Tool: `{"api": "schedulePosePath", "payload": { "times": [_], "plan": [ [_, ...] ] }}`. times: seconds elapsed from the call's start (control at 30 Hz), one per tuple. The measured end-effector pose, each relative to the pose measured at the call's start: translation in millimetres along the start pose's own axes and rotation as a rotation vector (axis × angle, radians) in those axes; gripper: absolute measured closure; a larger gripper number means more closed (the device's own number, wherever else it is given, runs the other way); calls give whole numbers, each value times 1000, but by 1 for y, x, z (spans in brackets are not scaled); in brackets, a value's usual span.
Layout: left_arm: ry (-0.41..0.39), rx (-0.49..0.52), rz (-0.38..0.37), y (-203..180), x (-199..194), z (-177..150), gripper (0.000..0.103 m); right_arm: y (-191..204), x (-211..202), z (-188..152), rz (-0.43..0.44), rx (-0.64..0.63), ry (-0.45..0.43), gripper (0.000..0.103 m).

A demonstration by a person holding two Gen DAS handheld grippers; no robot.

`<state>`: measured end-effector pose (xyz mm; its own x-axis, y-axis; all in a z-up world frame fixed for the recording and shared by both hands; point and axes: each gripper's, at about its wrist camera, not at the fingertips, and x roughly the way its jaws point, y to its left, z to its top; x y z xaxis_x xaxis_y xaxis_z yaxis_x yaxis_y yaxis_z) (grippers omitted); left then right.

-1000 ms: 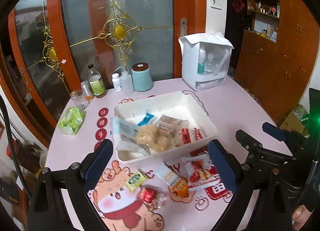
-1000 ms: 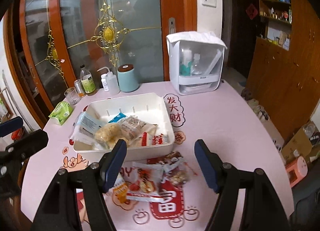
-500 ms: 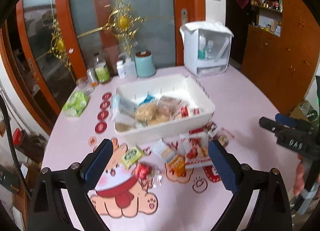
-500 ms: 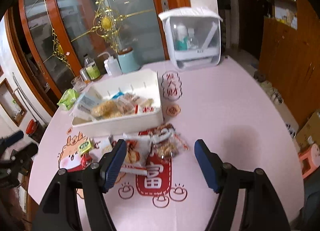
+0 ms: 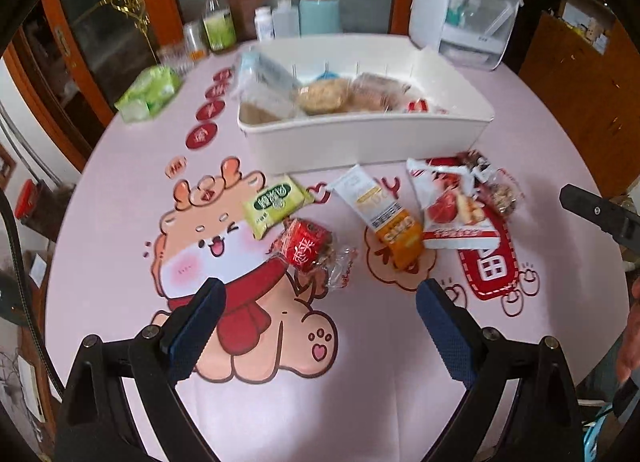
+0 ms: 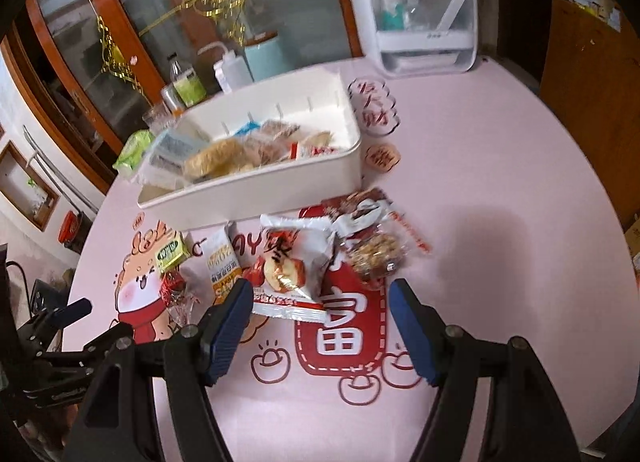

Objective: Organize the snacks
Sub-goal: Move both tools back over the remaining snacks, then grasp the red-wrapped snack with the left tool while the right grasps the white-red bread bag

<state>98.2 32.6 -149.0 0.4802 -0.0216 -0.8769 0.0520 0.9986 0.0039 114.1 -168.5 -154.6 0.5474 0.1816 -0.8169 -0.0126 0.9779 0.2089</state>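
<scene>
**Snacks wait beside a half-filled bin**

Both tools hang over the pink counter with jaws apart, gripping nothing. The left tool is above a red candy packet; the right tool is above a white-and-red snack bag. Loose packets lie just in front of the white bin, which holds several more.

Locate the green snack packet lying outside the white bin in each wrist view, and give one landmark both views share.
Left wrist view: the green snack packet lies just left of centre, in front of the white bin, above the red wrapped candy.
Right wrist view: it sits at the left, small, near the bin's front left corner.
Shared landmark: the cartoon animal print on the tablecloth, beside the packet.
</scene>
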Motion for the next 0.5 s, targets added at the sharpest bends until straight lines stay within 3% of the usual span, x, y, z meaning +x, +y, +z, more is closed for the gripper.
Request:
{"api": "schedulePosePath", "payload": {
  "times": [0.5],
  "plan": [
    [202,-74,-68,33,106,34,8,18,102,26,-14,36,177,32]
  ]
}}
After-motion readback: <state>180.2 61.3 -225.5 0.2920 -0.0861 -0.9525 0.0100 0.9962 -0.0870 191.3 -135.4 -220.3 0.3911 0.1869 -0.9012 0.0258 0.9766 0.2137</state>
